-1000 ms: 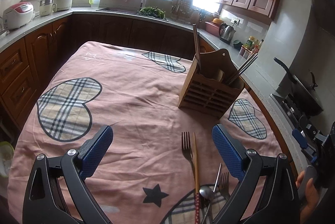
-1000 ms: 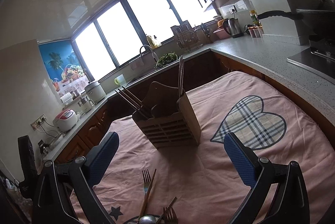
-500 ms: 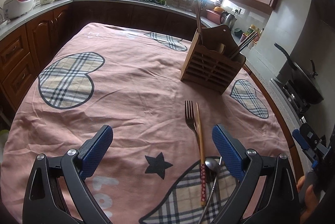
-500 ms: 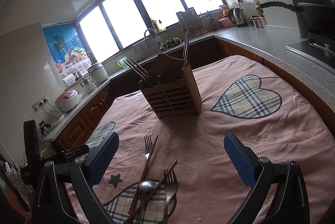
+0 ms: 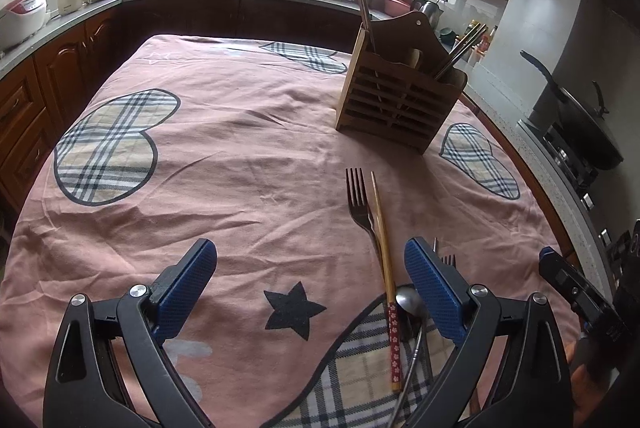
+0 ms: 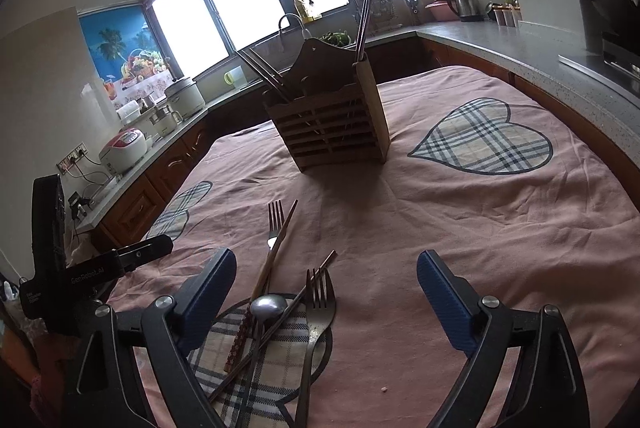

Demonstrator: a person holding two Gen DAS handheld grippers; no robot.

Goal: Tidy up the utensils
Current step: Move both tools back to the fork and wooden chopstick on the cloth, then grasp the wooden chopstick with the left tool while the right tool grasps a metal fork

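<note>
Since a second ago, both grippers lowered toward the loose cutlery, more of the pile now in view. Left gripper spread wide, nothing between the pads. Right gripper narrowing its jaws, empty, with the near fork, spoon and wooden chopstick lying crossed on the pink cloth at about 6 o'clock of the wooden holder. Far fork beside the chopstick. Step in hand, by judgement: approach to a first pick. Next: settle over one handle, close, carry to 12 o'clock, drop into a slot.
</note>
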